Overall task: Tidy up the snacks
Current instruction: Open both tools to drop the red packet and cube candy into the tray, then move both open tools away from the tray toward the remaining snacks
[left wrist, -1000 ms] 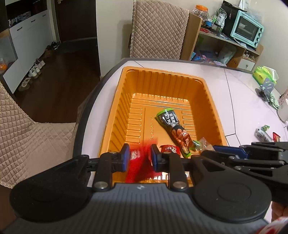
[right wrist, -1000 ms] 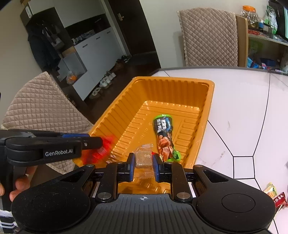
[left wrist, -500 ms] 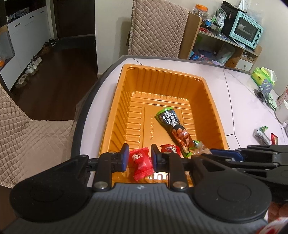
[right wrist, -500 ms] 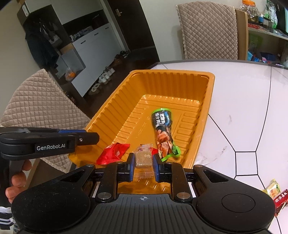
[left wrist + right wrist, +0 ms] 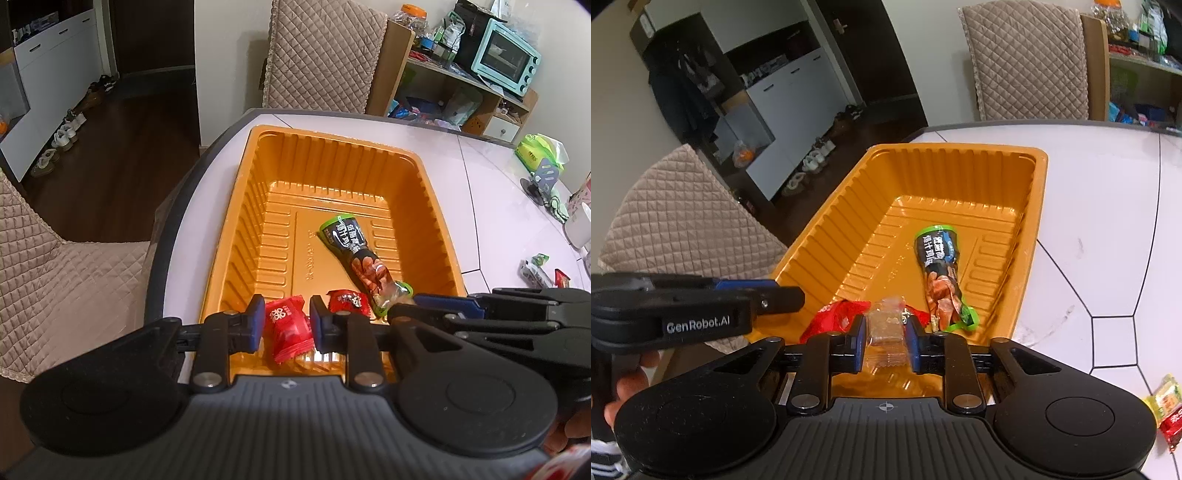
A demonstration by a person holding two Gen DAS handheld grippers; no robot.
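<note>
An orange tray [image 5: 236,206] stands on the white table. A long green and black snack pack [image 5: 354,254] and a small red pack [image 5: 349,302] lie in it. A red candy pack [image 5: 286,326] lies on the tray floor at the near end, under my open left gripper [image 5: 284,323], which does not touch it. My right gripper [image 5: 884,338] is shut on a clear-wrapped brown biscuit [image 5: 886,328] and holds it over the tray's [image 5: 1030,229] near end. The red candy pack [image 5: 834,317] and the long pack [image 5: 940,273] also show in the right wrist view.
More small snacks lie on the table to the right [image 5: 535,271], [image 5: 1165,404]. A green tissue pack [image 5: 539,151] and a small stand [image 5: 543,181] sit far right. Quilted chairs [image 5: 321,55], [image 5: 683,221] stand at the table's far and left sides.
The red candy pack dropped out of my left gripper and came to rest on the tray floor. Both grippers lifted slightly. The right gripper still holds the biscuit.
</note>
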